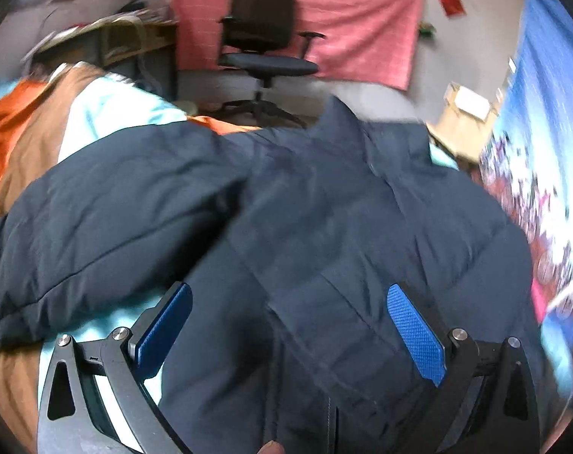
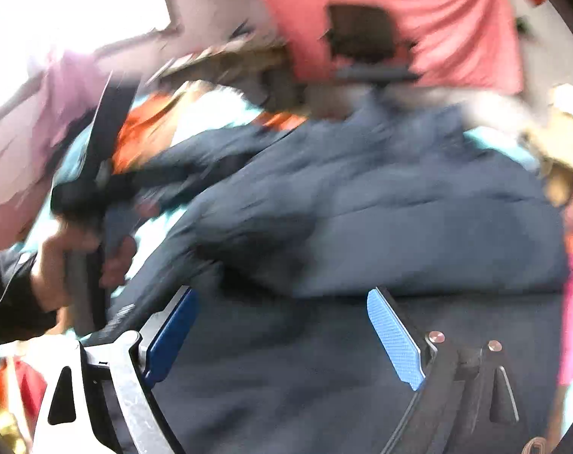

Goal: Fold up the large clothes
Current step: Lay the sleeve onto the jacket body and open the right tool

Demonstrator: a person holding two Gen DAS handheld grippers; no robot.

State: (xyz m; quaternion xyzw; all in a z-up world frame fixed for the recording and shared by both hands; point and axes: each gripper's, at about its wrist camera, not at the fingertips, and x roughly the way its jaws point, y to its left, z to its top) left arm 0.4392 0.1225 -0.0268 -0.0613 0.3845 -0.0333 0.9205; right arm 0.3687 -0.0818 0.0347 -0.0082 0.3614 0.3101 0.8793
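Observation:
A large dark navy puffer jacket lies spread over a bed and fills both views; it also shows in the right wrist view. My left gripper is open above the jacket's near part, its blue pads wide apart with nothing between them. My right gripper is open too, over the jacket's near edge, its pads wide apart. The left gripper and the hand holding it show at the left of the blurred right wrist view.
The bed cover is pale blue, with orange and brown fabric at the left. A black office chair stands behind the bed before a red wall cloth. Cardboard boxes sit at the right.

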